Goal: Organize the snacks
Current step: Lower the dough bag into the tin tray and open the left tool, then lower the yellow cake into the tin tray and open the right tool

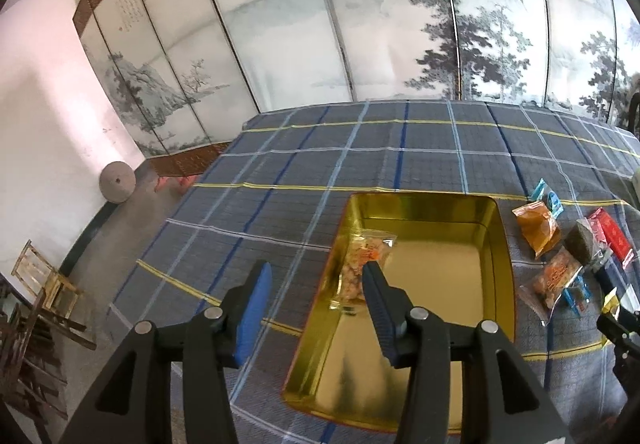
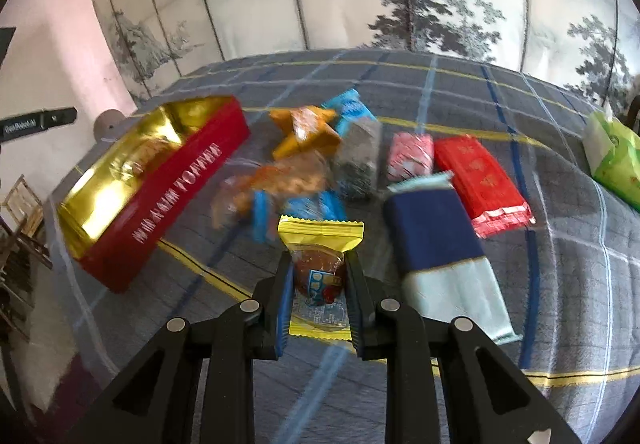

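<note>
Our right gripper (image 2: 318,284) pinches a yellow packet (image 2: 320,244), label unreadable. Left gripper (image 1: 316,308), jaws spread, holds nothing above the tin (image 1: 506,244), where one snack (image 1: 362,264) lies at the left wall.

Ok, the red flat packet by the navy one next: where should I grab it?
Take the red packet by its crimped near end, coming in low from the near side. It lies flat, its long sides close to the navy packet and pink packet; that end looks freest.
</note>
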Available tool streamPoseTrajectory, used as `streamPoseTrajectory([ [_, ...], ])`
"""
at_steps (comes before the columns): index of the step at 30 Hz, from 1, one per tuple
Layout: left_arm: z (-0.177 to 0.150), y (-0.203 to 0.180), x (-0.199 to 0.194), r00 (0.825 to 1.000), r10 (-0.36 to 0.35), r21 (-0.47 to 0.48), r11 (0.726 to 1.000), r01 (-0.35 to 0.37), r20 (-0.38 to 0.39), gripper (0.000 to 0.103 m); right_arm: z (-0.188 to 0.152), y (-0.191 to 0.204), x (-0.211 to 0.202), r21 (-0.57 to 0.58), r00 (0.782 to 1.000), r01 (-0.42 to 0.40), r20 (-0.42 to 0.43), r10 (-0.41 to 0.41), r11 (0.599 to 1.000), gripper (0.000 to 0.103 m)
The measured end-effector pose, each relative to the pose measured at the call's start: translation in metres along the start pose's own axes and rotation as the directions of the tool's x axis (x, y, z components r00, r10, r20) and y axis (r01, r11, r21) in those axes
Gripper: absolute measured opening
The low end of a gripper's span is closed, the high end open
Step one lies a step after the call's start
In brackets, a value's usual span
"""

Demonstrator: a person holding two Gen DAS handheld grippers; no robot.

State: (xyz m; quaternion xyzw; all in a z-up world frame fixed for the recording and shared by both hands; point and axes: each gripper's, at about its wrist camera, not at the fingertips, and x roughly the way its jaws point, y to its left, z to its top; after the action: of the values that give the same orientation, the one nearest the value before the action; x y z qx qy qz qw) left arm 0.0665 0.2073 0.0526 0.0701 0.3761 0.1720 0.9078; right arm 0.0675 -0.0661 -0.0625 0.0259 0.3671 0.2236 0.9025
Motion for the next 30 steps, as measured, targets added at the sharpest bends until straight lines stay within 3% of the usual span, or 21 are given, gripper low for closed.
streamPoseTrajectory([
  [8,-0.005,0.018,-0.007,1.0,-0.003,-0.035,0.999,0.002,-0.008,0.049,0.051,0.047,-0.008,-0.064,0.993,-0.097,0.059,0.101,0.993,0.022],
  [13,-0.009,0.027,-0.007,1.0,-0.002,-0.05,0.999,0.001,-0.011,0.049,0.079,0.08,0.005,-0.119,0.986,-0.152,0.051,0.159,0.981,0.022],
  [20,-0.014,0.039,-0.003,1.0,0.003,-0.069,0.998,-0.005,-0.023,0.049,0.102,0.104,0.041,-0.141,0.984,-0.178,-0.008,0.179,0.974,0.022],
  [30,-0.015,0.05,0.007,0.999,0.008,-0.096,0.995,-0.012,-0.035,0.049,0.12,0.108,0.084,-0.101,0.981,-0.177,-0.101,0.167,0.979,0.022],
])
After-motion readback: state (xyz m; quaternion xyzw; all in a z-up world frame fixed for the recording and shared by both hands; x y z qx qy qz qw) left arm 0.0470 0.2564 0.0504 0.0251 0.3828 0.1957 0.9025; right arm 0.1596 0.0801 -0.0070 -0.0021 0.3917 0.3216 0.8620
